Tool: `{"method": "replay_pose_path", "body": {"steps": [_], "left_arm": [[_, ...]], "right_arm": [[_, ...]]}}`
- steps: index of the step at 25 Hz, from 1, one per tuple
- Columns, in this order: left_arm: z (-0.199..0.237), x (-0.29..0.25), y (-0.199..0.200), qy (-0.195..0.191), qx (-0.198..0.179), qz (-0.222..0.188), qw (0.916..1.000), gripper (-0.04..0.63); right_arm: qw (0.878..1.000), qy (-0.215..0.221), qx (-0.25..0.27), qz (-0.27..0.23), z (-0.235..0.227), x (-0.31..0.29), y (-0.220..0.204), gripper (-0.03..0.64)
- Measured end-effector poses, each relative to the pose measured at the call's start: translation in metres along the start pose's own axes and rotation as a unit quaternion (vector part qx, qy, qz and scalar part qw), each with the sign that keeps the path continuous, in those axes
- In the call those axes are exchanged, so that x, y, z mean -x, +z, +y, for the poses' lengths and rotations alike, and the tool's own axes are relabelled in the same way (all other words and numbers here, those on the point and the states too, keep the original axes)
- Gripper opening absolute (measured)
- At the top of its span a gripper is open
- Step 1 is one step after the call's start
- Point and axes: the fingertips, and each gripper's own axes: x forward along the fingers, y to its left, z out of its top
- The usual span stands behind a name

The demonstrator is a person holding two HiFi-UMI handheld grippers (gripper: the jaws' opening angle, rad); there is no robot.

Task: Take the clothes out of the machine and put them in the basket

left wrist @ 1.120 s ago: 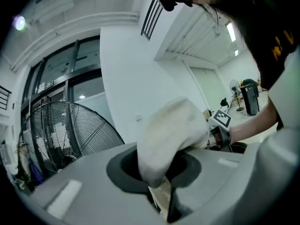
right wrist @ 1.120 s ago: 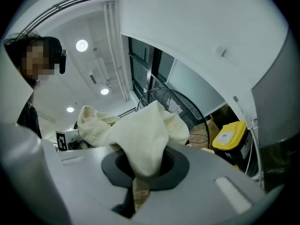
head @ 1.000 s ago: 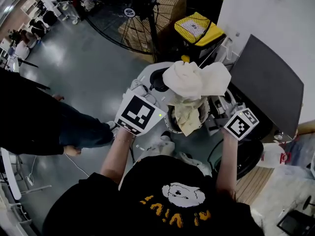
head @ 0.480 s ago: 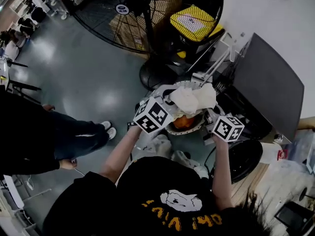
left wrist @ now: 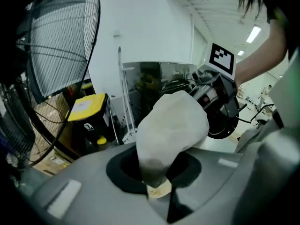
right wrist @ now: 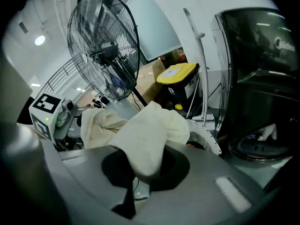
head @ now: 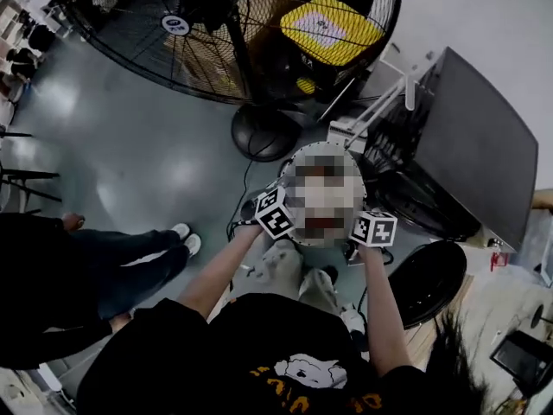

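A cream cloth (left wrist: 171, 130) bulges out between the jaws of my left gripper (left wrist: 161, 191), which is shut on it. My right gripper (right wrist: 136, 182) is shut on the same cloth (right wrist: 145, 135). In the head view the left gripper (head: 281, 210) and the right gripper (head: 370, 227) sit on either side of the round white basket (head: 324, 150), low over it; a mosaic patch hides the cloth there. The basket's perforated rim (right wrist: 206, 139) shows just beyond the cloth. The dark washing machine (head: 467, 137) stands at the right with its round door (head: 428, 279) open.
A big floor fan (head: 225, 33) stands just behind the basket, with a yellow-lidded bin (head: 333, 28) and cardboard boxes beyond it. Another person's legs (head: 130, 258) are at the left. A white tube frame (right wrist: 201, 69) rises between the basket and the machine.
Both grippers have come down and closer together with the cloth, from held high in front of me to low over the basket. The cloth hangs bunched now instead of spread.
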Motion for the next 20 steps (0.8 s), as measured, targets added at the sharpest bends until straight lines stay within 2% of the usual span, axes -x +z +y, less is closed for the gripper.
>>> {"method": "replay_pose_path", "body": {"steps": [4,8,10,11,13,16,20], "left_arm": [[0.012,-0.033,-0.017,-0.008,0.031,0.025,0.9992,0.075],[0.023,-0.06,-0.038,-0.004,0.056,0.06,0.9966,0.075],[0.024,-0.07,-0.051,-0.007,0.071,0.076,0.9946,0.084],[0.023,-0.073,-0.056,-0.011,0.079,0.08,0.9936,0.109],[0.018,-0.078,-0.059,-0.026,0.094,0.083,0.9917,0.214],[0.01,-0.08,-0.06,-0.046,0.099,0.083,0.9906,0.251],[0.0,-0.079,-0.061,-0.062,0.082,0.083,0.9912,0.275]], "right_arm": [[0.999,-0.024,-0.007,0.024,-0.02,-0.022,-0.012,0.065],[0.998,-0.033,-0.028,0.036,-0.03,-0.028,-0.02,0.22],[0.998,-0.028,-0.038,0.032,-0.032,-0.029,-0.024,0.27],[0.998,-0.025,-0.043,0.029,-0.032,-0.028,-0.025,0.272],[0.998,-0.022,-0.047,0.023,-0.032,-0.024,-0.025,0.272],[0.998,-0.025,-0.047,0.016,-0.033,-0.019,-0.025,0.27],[0.999,-0.024,-0.049,-0.005,-0.029,-0.011,-0.022,0.268]]}}
